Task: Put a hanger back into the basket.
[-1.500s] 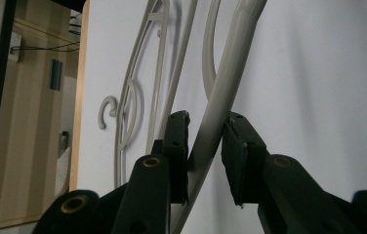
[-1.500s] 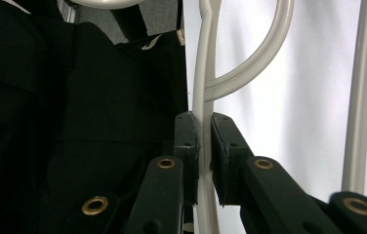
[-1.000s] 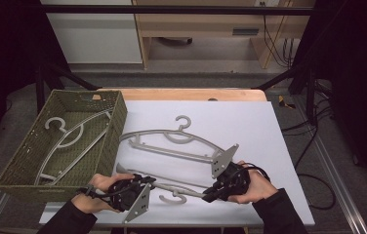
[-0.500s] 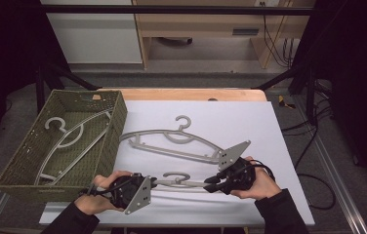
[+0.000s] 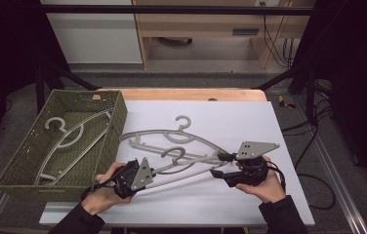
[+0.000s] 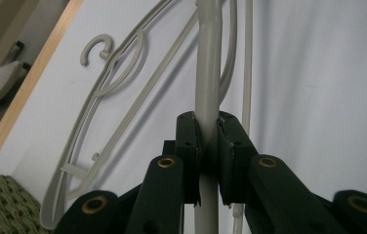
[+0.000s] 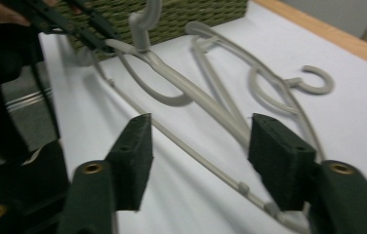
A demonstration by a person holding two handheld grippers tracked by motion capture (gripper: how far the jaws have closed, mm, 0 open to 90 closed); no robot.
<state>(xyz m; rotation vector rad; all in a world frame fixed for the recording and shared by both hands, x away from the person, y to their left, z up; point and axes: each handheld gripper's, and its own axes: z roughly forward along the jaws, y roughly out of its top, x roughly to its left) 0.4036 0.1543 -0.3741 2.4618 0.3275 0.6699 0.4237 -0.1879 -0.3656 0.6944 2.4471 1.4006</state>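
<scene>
My left gripper (image 5: 153,170) is shut on one end of a grey plastic hanger (image 5: 173,148) near the table's front. In the left gripper view the jaws (image 6: 208,141) clamp the hanger's arm (image 6: 208,73). At the hanger's other end my right gripper (image 5: 219,165) stands open. Its pads (image 7: 132,161) sit on either side of the hanger's arm (image 7: 206,105), apart from it. A second grey hanger (image 5: 184,118) lies flat on the white table behind the first. The left gripper (image 7: 98,36) also shows far off in the right gripper view.
A green woven basket (image 5: 118,114) sits at the table's left and has grey hangers (image 5: 54,123) inside. The white table top (image 5: 230,117) ends in a wooden strip at the back. Black frame bars and cables stand on the right.
The held hanger has moved away from the front edge toward the table's middle. The two grippers are farther apart, the right one shifted right.
</scene>
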